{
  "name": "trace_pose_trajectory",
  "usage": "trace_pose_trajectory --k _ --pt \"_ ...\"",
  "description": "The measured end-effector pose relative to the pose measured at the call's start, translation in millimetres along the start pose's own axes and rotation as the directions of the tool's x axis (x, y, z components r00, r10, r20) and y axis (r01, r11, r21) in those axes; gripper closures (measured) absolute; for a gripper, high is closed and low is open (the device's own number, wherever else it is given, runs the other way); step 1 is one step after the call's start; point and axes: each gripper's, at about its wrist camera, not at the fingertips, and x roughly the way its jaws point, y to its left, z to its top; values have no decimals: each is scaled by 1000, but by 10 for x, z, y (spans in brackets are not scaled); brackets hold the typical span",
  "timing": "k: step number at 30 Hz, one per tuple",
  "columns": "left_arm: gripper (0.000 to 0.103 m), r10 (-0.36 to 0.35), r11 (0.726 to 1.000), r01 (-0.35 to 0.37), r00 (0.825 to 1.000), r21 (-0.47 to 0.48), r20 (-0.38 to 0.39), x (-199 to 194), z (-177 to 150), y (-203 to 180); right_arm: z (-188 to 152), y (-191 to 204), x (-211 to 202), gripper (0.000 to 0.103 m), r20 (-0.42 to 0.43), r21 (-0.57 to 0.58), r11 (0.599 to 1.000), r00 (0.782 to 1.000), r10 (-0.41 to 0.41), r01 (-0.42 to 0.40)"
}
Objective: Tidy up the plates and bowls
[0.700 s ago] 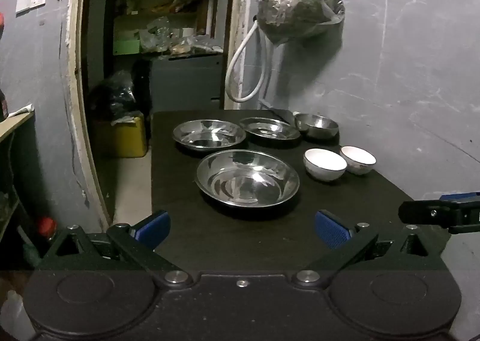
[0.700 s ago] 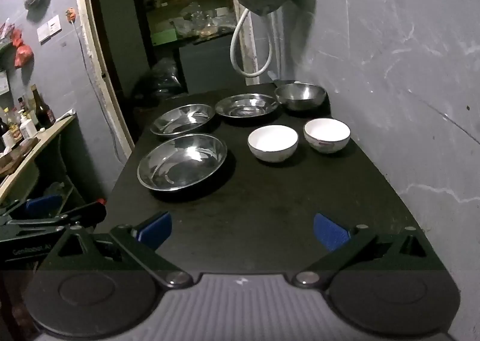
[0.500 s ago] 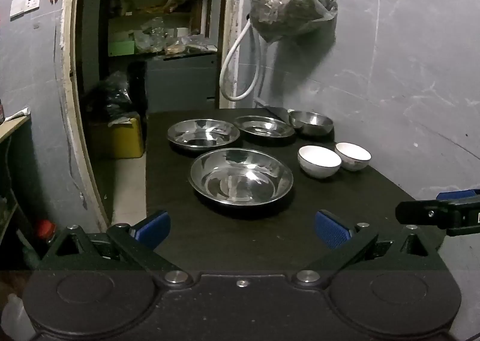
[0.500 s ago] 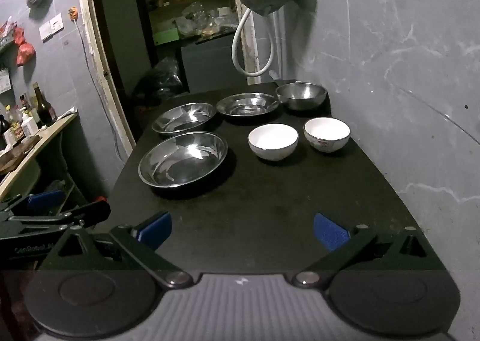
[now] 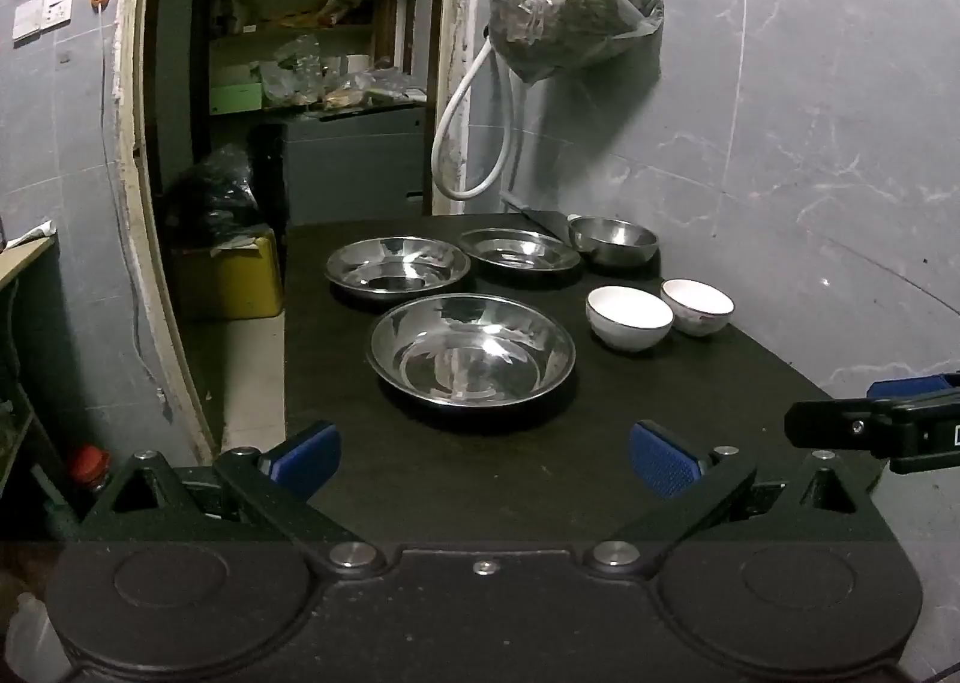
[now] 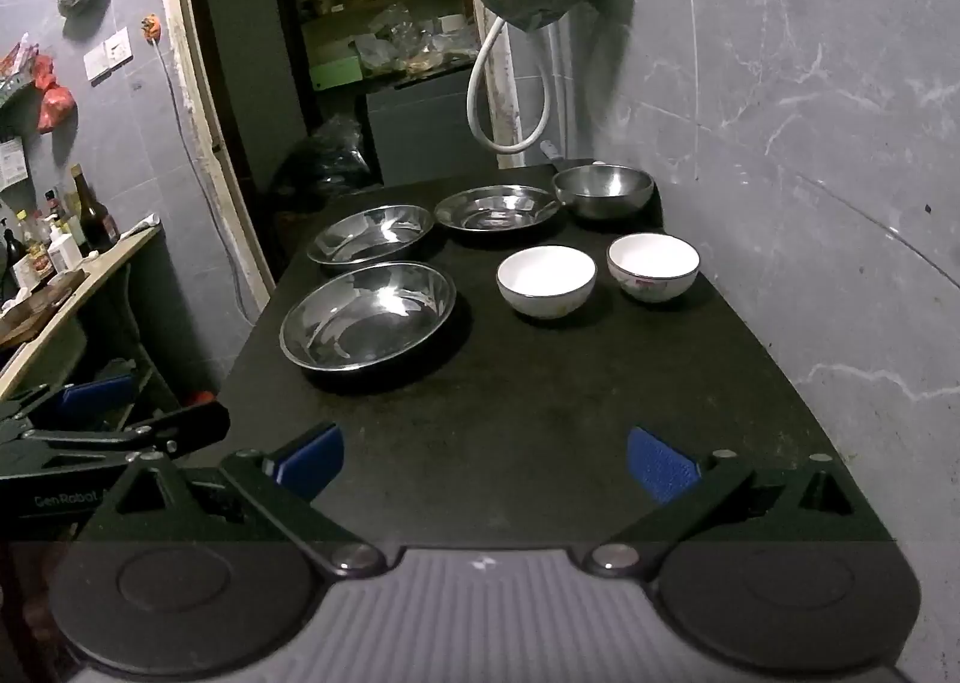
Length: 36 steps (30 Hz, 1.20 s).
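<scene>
Both tools stand short of the ware with nothing held: the left gripper [image 5: 480,452] has its blue-padded fingers [image 5: 303,452] spread to full width over the near end of the black table [image 6: 540,413], and the right gripper [image 6: 483,458] is spread likewise. Directly ahead of the left fingers lies the large steel plate [image 5: 471,350]; beyond it sit a second steel plate [image 5: 396,264] and a third [image 5: 519,251], with a steel bowl [image 5: 612,240] at the far end. Ahead of the right fingers, well apart from them, stand two white ceramic bowls [image 6: 546,279] [image 6: 654,266], just beside each other. Risks noted: the plates' thin, polished, sloping rims could slip from flat pads if pinched shallowly; a plate levered by one edge may tip and clatter onto its neighbours; the white bowls stand close enough that a spread finger entering between them could knock the other toward the wall-side table edge. Dim light and glare hamper judging rim height.
</scene>
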Motion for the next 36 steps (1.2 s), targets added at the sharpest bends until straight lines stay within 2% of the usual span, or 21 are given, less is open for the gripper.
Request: trace_pose_trajectory --k 36 --pt "1 -6 1000 6 1000 11 10 -99 -7 -43 -29 3 -53 0 14 -3 1000 1000 9 -9"
